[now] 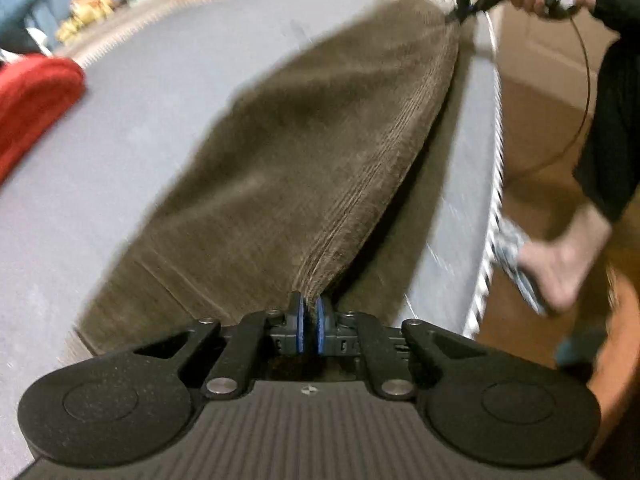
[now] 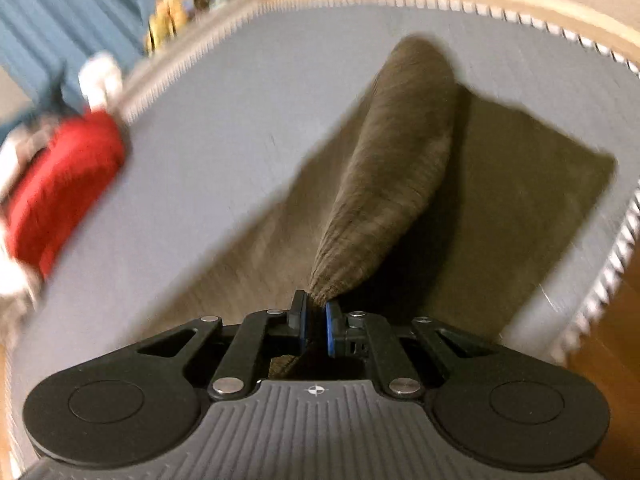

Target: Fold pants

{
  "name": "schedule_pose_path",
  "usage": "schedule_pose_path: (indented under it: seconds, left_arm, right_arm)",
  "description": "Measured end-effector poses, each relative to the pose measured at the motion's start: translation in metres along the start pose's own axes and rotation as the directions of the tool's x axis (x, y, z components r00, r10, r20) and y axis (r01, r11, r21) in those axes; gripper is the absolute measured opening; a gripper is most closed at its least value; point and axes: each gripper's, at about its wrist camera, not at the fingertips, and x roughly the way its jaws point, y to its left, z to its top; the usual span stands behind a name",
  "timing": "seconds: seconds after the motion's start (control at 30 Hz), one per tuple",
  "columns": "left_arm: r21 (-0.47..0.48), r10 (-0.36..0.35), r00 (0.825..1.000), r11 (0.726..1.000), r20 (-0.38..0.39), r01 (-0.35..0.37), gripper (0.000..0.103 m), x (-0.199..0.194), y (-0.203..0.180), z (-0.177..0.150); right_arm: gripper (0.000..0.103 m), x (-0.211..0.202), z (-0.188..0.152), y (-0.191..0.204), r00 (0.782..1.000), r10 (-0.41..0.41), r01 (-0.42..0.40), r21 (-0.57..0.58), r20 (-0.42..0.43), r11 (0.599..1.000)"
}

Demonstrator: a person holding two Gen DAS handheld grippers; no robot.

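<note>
Brown corduroy pants (image 1: 280,160): partly lifted off grey rug (image 1: 140,112). Left hand-held gripper (image 1: 309,312) pinched tight on one edge; right hand-held gripper (image 2: 316,320) likewise clamping bunched cloth. Red garment (image 2: 64,184) nearby.

Warm, fairly dim indoor light in both views. Strong motion blur smears the brown pants (image 1: 288,152), the red cloth (image 2: 68,184) and the clutter along the top edges. The fisheye bends the grey rug's fringe (image 2: 480,6) into an arc. A soft shadow lies beneath the lifted fabric.
</note>
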Motion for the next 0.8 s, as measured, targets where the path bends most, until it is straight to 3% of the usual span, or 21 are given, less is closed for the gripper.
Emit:
schedule_pose_path:
  seconds: [0.03, 0.1, 0.13, 0.2, 0.23, 0.3, 0.37, 0.47, 0.57, 0.73, 0.8]
  left_arm:
    - [0.015, -0.015, 1.000, 1.000, -0.015, 0.015, 0.013, 0.001, -0.003, 0.001]
    - [0.000, -0.039, 0.999, 0.999, 0.038, 0.039, 0.015, -0.009, -0.003, 0.005]
    - [-0.031, -0.059, 0.994, 0.998, 0.093, 0.062, 0.017, -0.018, 0.001, 0.009]
    - [-0.078, -0.071, 0.976, 0.993, 0.208, 0.089, 0.024, -0.035, 0.010, 0.017]
    - [-0.104, -0.055, 0.963, 0.991, 0.264, 0.085, 0.031, -0.042, 0.014, 0.021]
    - [-0.159, -0.001, 0.946, 0.986, 0.323, 0.055, 0.038, -0.047, 0.022, 0.025]
    - [-0.216, 0.086, 0.941, 0.976, 0.328, -0.014, 0.039, -0.044, 0.029, 0.031]
    - [-0.260, 0.180, 0.937, 0.960, 0.301, -0.101, 0.039, -0.033, 0.035, 0.038]
    - [-0.252, 0.205, 0.934, 0.959, 0.292, -0.131, 0.039, -0.025, 0.037, 0.042]
    - [-0.248, 0.228, 0.934, 0.955, 0.275, -0.160, 0.039, -0.014, 0.034, 0.048]
    - [-0.254, 0.237, 0.932, 0.953, 0.274, -0.167, 0.039, -0.006, 0.033, 0.054]
  right_arm:
    - [0.010, 0.006, -0.004, -0.006, 0.999, 0.000, 0.000, -0.002, -0.032, 1.000]
    - [0.013, 0.008, -0.003, -0.032, 0.999, 0.043, -0.041, 0.122, -0.015, 0.992]
    - [0.018, 0.005, 0.003, -0.045, 0.998, 0.060, -0.064, 0.186, 0.023, 0.980]
    - [0.027, -0.008, 0.018, -0.063, 0.989, -0.001, -0.037, 0.253, 0.149, 0.967]
    - [0.036, -0.015, 0.023, -0.071, 0.979, -0.027, -0.029, 0.270, 0.201, 0.963]
    - [0.038, -0.024, 0.037, -0.089, 0.951, -0.077, -0.026, 0.325, 0.299, 0.945]
    - [0.038, -0.021, 0.043, -0.107, 0.939, -0.120, -0.020, 0.399, 0.323, 0.917]
    - [0.038, -0.003, 0.043, -0.134, 0.950, -0.122, -0.041, 0.501, 0.288, 0.864]
    - [0.038, 0.020, 0.044, -0.143, 0.958, -0.088, -0.068, 0.512, 0.274, 0.856]
    - [0.037, 0.036, 0.059, -0.138, 0.947, -0.081, -0.088, 0.493, 0.311, 0.866]
    - [0.013, 0.040, 0.066, -0.132, 0.941, -0.152, -0.020, 0.499, 0.303, 0.867]
